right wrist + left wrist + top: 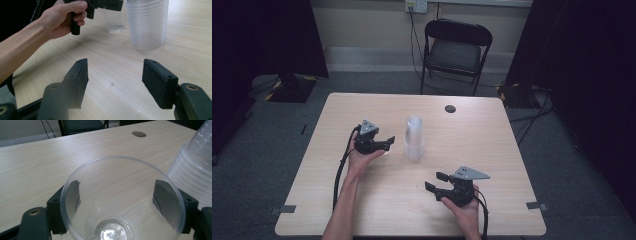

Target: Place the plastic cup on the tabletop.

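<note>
The wooden table [362, 210] has wide bare room on every side of the work: the near edge lies just beyond the person's wrists, and the left, right and far edges are well apart from everything in hand. A dark round grommet hole [450, 108] sits near the far edge.

The stack of clear plastic cups [414, 138] stands upside down near the table's middle, ribbed and cloudy where its walls overlap. Just left of it, the left gripper [388, 142] has a single clear cup [122, 200] between its jaws, mouth toward the camera and embossed base far; the jaws stand wide and whether they press its wall I cannot tell.

The right gripper [436, 182], near right, stands wide open and empty.
</note>
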`<state>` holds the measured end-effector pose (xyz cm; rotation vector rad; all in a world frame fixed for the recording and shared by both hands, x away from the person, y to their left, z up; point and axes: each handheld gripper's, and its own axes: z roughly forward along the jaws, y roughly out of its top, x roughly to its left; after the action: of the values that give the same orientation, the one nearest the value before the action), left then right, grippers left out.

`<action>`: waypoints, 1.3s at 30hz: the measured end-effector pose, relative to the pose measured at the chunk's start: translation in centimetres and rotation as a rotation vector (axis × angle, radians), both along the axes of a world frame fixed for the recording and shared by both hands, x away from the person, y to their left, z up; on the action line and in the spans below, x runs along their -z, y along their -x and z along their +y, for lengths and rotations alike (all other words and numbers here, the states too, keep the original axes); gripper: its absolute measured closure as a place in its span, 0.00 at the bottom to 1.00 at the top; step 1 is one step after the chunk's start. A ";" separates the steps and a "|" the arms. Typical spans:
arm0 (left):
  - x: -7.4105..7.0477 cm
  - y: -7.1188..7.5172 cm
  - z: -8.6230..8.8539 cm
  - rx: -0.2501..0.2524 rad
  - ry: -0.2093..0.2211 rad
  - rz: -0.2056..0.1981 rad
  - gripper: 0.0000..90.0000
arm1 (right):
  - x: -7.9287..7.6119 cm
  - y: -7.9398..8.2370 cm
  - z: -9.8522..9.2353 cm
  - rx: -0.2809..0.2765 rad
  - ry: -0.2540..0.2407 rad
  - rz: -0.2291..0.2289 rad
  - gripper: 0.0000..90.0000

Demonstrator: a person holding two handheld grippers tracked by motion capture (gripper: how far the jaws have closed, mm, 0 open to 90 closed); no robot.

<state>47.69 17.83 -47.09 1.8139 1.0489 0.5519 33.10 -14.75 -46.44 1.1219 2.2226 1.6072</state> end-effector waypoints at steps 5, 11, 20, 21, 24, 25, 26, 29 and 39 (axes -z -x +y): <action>0.2 -0.1 0.4 -0.009 -0.007 0.025 0.19 | 0.0 0.0 0.0 0.003 0.001 -0.002 0.41; 0.7 0.2 0.7 -0.026 -0.004 0.021 0.18 | 0.1 -0.1 0.0 0.005 0.008 0.004 0.41; 1.1 0.9 1.8 -0.047 0.006 0.083 0.19 | 0.3 -0.1 -0.2 0.015 -0.004 0.003 0.40; 1.0 1.0 1.8 -0.048 0.006 0.082 0.19 | 0.3 -0.1 -0.2 0.013 -0.001 0.001 0.40; 1.2 1.3 2.1 -0.052 0.013 0.095 0.19 | 0.3 0.0 -0.3 0.014 -0.003 0.003 0.40; 1.2 1.5 2.2 -0.058 0.014 0.101 0.19 | 0.3 0.0 -0.4 0.016 -0.006 0.001 0.40; 1.2 1.7 2.2 -0.062 0.011 0.104 0.19 | 0.3 0.0 -0.5 0.020 -0.006 0.000 0.40; 1.0 2.4 2.4 -0.065 0.036 0.102 0.18 | 0.3 0.0 -0.8 0.031 -0.008 0.002 0.40; -0.1 5.0 3.4 -0.095 0.024 0.075 0.18 | 0.2 0.0 -1.4 0.062 -0.006 0.000 0.39</action>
<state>42.67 21.28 -46.96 1.7820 1.1927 0.5297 33.13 -16.12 -46.67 1.1808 2.1623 1.5904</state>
